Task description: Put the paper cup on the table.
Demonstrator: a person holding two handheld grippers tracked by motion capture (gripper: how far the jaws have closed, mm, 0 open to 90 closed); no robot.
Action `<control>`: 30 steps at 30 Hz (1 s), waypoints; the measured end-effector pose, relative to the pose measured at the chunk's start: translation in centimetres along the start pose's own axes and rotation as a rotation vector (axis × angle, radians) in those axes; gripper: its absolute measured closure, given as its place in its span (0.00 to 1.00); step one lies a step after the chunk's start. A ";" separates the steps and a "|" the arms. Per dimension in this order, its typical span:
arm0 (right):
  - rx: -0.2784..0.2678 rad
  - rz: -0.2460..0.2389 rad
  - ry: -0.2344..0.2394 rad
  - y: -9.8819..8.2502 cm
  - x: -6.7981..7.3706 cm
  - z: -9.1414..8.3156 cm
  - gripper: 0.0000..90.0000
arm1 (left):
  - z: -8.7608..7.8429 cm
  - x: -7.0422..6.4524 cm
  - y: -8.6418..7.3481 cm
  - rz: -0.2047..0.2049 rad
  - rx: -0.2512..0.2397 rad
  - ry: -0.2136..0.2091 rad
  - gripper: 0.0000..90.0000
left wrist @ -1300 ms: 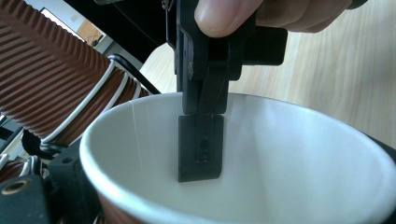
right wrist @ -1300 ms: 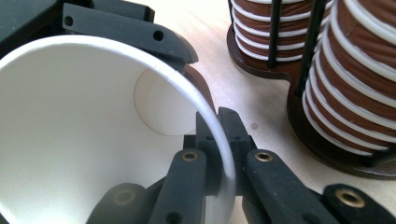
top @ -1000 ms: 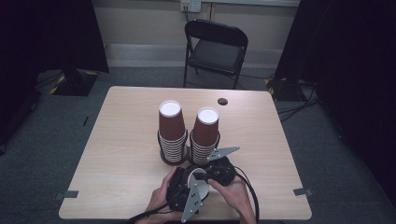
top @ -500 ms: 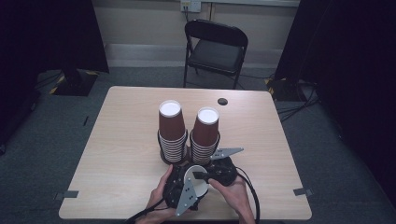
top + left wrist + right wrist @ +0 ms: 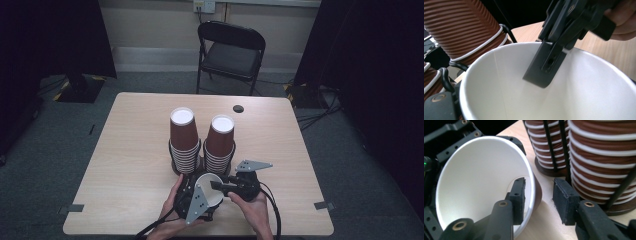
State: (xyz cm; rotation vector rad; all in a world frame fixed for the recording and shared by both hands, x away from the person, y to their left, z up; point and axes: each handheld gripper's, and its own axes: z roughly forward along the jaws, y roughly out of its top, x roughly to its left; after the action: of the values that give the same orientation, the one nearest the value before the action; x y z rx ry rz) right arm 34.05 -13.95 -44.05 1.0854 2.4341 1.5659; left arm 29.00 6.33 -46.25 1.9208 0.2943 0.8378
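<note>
Low over the table edge, right gripper (image 5: 537, 203) straddles the cup (image 5: 474, 177) rim, jaws apart.

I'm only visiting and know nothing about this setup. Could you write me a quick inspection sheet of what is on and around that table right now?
Surface: light wooden table, mostly bare.
Job's things: two stacks of brown ribbed paper cups in black wire holders; one loose cup, white inside, held tilted.
Clutter: small dark round object near the far edge.
Grippers: left gripper holds the loose cup; right gripper open, one jaw inside the rim, one outside.
Cables: black cable trailing from the right gripper.
Surroundings: black folding chair, grey carpet, dark curtains.
</note>
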 end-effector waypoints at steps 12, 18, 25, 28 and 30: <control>-0.158 0.002 -0.030 -0.6 -0.1 -1.5 0.55 | -0.3 1.1 -0.8 -0.141 -0.021 0.010 0.10; -0.221 -0.012 -0.070 -0.8 0.0 -1.9 0.50 | -1.1 1.9 -1.3 -0.216 -0.034 0.026 0.10; -0.304 -0.034 -0.167 -1.5 -0.2 -2.7 0.43 | -2.4 3.0 -1.8 -0.300 -0.062 0.046 0.10; -0.319 -0.038 -0.211 -1.9 -0.3 -2.9 0.42 | -2.7 3.2 -1.9 -0.324 -0.072 0.043 0.10; -0.319 -0.040 -0.227 -2.0 -0.3 -3.0 0.41 | -3.1 3.4 -2.1 -0.334 -0.070 0.052 0.10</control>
State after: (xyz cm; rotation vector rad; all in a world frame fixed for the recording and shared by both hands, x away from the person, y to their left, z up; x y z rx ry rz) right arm 32.06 -16.95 -44.37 1.0792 1.9676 1.6436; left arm 29.77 11.28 -45.70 1.7247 0.5920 0.6651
